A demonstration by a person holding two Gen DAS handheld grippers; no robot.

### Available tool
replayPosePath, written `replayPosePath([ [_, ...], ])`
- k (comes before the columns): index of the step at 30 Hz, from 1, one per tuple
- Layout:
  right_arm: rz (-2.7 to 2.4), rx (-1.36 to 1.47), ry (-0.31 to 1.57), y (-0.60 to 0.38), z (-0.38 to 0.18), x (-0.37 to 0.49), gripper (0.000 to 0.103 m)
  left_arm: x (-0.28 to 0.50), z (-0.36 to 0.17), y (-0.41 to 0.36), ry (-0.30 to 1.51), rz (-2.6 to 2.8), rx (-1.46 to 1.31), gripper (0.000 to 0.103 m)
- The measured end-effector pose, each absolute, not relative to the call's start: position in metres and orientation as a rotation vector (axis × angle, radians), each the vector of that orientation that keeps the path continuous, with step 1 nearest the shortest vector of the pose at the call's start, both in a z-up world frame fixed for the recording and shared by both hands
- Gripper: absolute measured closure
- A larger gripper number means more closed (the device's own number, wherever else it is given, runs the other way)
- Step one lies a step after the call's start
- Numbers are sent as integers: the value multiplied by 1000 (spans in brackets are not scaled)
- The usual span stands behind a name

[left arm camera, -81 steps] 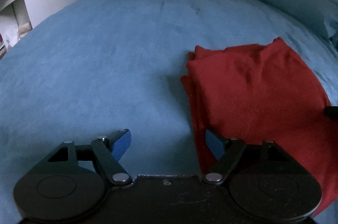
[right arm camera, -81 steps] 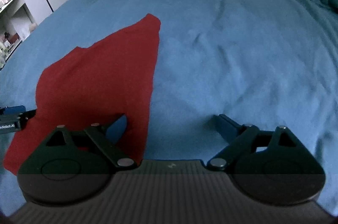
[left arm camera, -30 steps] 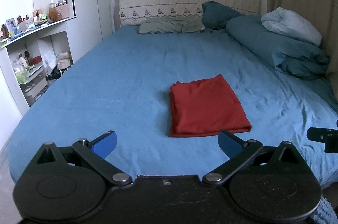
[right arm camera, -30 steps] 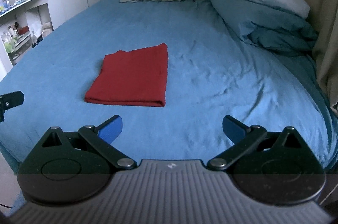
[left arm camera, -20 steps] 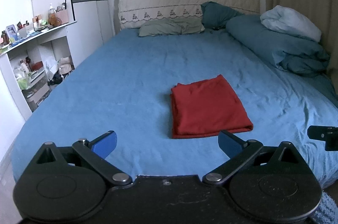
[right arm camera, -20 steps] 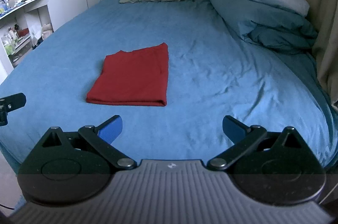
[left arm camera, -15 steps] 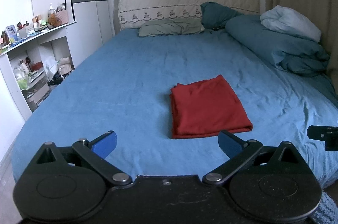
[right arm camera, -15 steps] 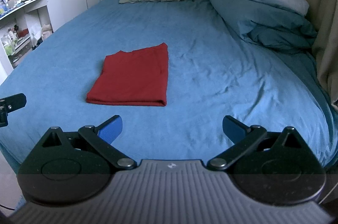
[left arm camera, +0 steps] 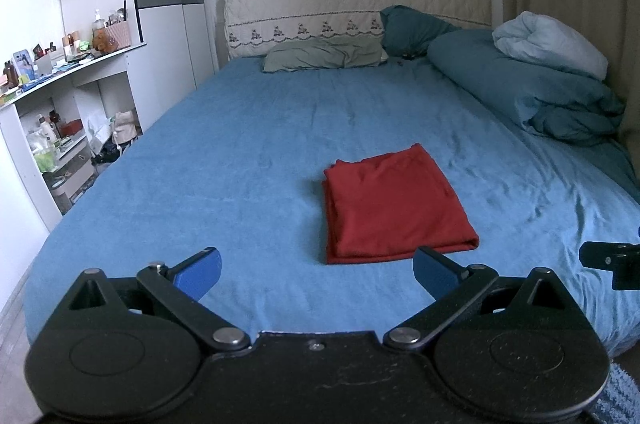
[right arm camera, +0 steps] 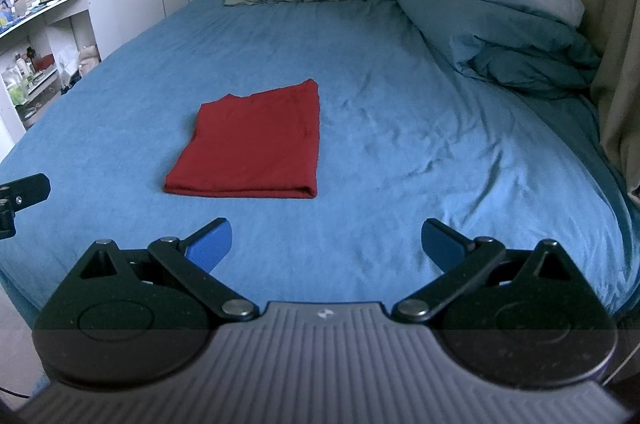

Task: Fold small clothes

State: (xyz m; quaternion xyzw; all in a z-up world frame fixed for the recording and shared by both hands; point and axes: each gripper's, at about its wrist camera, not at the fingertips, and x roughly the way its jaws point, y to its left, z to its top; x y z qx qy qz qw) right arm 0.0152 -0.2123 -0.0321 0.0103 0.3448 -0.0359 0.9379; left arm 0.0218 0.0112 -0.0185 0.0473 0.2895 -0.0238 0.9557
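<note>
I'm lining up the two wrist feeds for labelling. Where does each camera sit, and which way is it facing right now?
Left wrist: on the left gripper at the bed's foot, facing the headboard; its open blue fingers show, the right gripper's tip at the right edge.
Right wrist: on the right gripper, further right, same heading; open fingers show, the left gripper's tip at the left edge.
Shared: folded red garment, blue bedsheet, rolled duvet.

Dim, bluish daylight fills both views, soft shadows under the folded red cloth (left arm camera: 394,208), strong fisheye bending and dark corners, slight grain, focus mostly sharp.
</note>
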Motion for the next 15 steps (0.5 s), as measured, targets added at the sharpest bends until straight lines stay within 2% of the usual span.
replayPosePath([
  [15, -77, 23, 706, -204, -34, 13, 0, 21, -18, 18, 589, -59, 99, 0],
])
